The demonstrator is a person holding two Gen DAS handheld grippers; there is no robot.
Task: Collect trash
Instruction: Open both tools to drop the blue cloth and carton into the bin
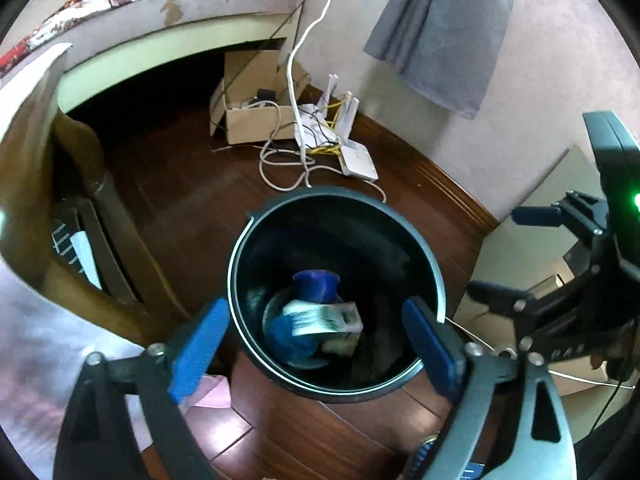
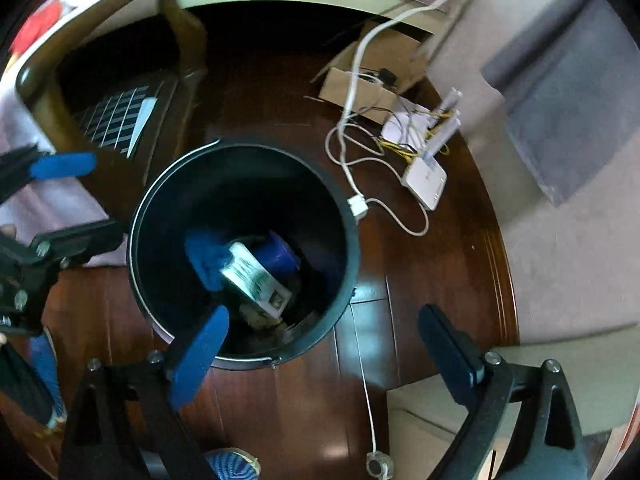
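Observation:
A black round bin (image 1: 336, 196) (image 2: 240, 148) stands on the dark wooden floor. Inside it lie a white-and-green printed packet (image 1: 324, 318) (image 2: 256, 276), a blue cup (image 1: 316, 286) (image 2: 280, 258) and a crumpled blue cloth (image 1: 284, 336) (image 2: 204, 256). My left gripper (image 1: 316, 344) hangs over the bin's mouth, open, with nothing between its blue pads. My right gripper (image 2: 324, 336) is over the bin's near rim, open and empty too. Each wrist view shows the other gripper at its edge: the right gripper (image 1: 516, 256) and the left gripper (image 2: 76, 204), both with jaws apart.
Behind the bin are a cardboard box (image 1: 256, 120), a white router (image 1: 358, 160) and loose cables (image 2: 348, 160) on the floor. A wooden furniture leg (image 1: 100, 200) stands left of the bin. A grey cloth (image 1: 440, 32) hangs on the wall. A pink scrap (image 1: 208, 396) lies by the bin.

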